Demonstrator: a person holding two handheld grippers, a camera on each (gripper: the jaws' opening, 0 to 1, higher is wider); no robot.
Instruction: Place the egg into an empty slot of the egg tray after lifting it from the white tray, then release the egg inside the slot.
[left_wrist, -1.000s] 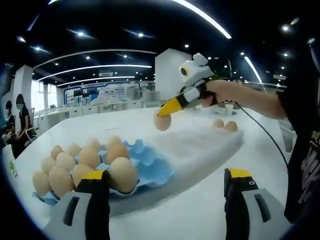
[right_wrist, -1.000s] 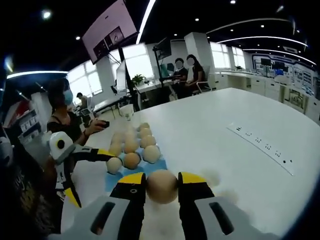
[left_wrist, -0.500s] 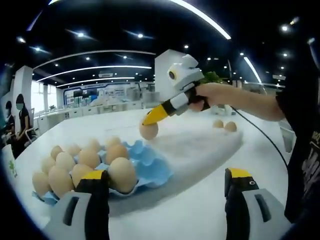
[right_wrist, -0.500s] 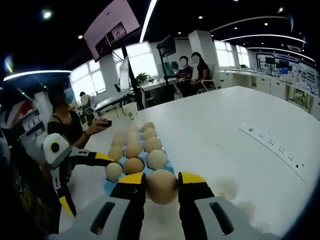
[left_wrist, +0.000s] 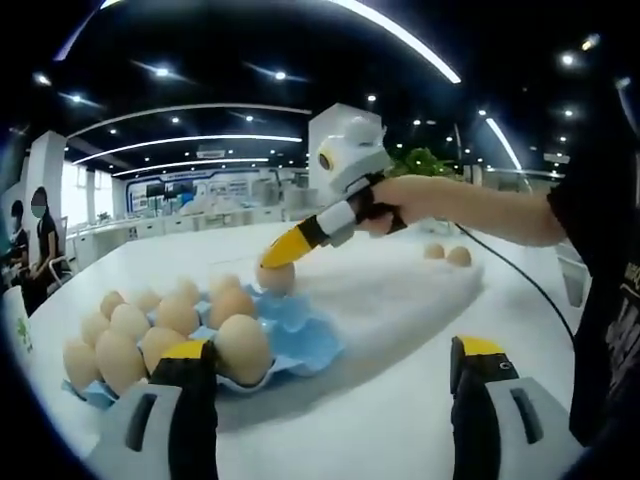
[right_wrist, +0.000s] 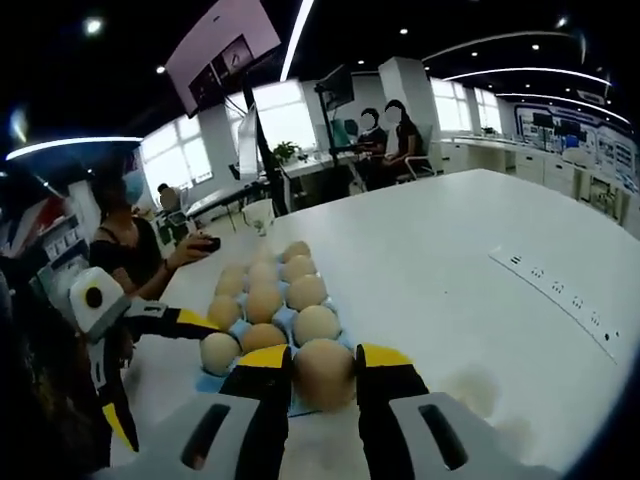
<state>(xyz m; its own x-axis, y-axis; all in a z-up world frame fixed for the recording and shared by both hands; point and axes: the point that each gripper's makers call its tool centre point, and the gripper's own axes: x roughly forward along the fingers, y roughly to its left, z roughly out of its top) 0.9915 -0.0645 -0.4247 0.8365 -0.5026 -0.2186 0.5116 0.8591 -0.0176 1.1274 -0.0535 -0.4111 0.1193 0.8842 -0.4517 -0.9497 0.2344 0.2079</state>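
Note:
The blue egg tray (left_wrist: 300, 338) lies at the left with several tan eggs (left_wrist: 243, 347) in its slots. Beside it on the right sits the long white tray (left_wrist: 400, 300) with two eggs (left_wrist: 446, 254) at its far end. My right gripper (left_wrist: 275, 268) comes in from the right, shut on an egg (left_wrist: 277, 279) just above the blue tray's far corner. In the right gripper view, that egg (right_wrist: 322, 372) sits between the jaws of my right gripper (right_wrist: 322, 378), directly over the near edge of the egg tray (right_wrist: 208, 381). My left gripper (left_wrist: 330, 390) stands wide open and holds nothing, low in front of the trays.
A person's hand and forearm (left_wrist: 470, 200) hold the right gripper. A seated person (right_wrist: 130, 250) is at the table's left edge beyond my left gripper (right_wrist: 165, 380). A row of sockets (right_wrist: 555, 298) runs along the white table (right_wrist: 430, 260) on the right. Other people sit far behind.
My right gripper has carried the egg left and down, from above the white tray to the far corner of the blue tray. The left gripper has stayed put, open.

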